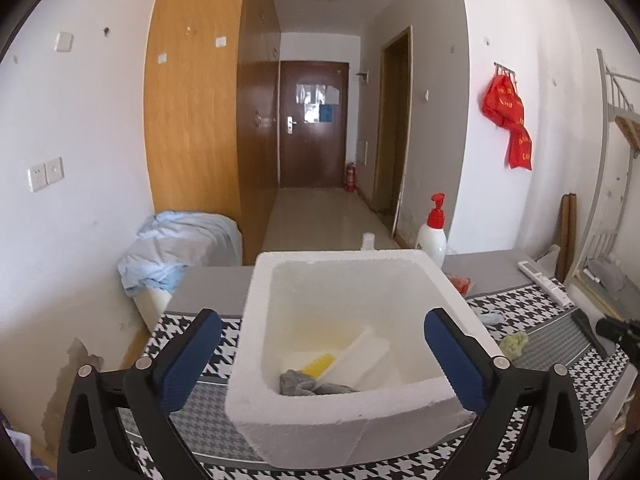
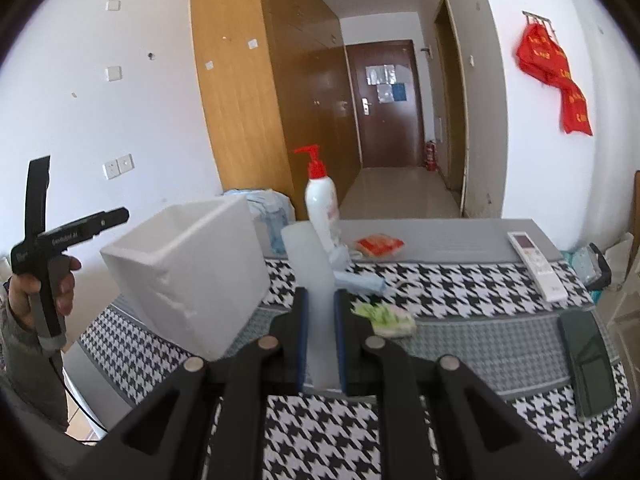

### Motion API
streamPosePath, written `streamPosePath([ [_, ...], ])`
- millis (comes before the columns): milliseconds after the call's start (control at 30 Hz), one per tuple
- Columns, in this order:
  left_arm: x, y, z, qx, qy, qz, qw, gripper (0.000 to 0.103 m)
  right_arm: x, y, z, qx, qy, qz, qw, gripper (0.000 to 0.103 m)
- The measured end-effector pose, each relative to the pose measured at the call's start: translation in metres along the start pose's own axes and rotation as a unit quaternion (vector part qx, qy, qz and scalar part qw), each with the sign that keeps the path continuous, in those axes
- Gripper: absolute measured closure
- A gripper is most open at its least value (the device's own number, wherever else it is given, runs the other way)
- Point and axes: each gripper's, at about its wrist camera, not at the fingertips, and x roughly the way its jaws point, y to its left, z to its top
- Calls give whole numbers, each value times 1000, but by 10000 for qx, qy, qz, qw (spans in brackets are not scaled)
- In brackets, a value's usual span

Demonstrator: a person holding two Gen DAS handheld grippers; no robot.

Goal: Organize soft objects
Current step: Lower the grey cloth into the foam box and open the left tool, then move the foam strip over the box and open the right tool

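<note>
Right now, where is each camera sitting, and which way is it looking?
Left wrist: rides the left gripper, held open over the white foam box on the houndstooth-cloth table, facing the dark brown door; only its blue-padded fingers show.
Right wrist: rides the right gripper, shut on a frosted translucent tube, facing the same door; the person's left hand shows, holding the other gripper.
Both share: box, table, door, white pump bottle with red top, red wall banner.

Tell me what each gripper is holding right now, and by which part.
The right gripper is shut on a pale translucent block, clamped across its near end, the rest sticking forward. The left gripper is open and holds nothing, above the foam box.
</note>
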Motion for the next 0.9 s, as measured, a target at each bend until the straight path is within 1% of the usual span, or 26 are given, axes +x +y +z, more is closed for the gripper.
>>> streamPosePath([
  [367,-17,2,-5,-88,-193,52,9998,1,11,20,20,-93,-108,224,9996,88],
  [700,-34,0,-19,-113,-403,321,9986,1,24,41,34,-260,-97,404,9988,88],
  [800,-35,3,-21,-158,-390,319,9986,1,28,48,37,-326,-79,449,9984,88],
  [900,-36,3,-25,-121,-407,403,9983,1,33,57,42,-388,-56,501,9980,88],
])
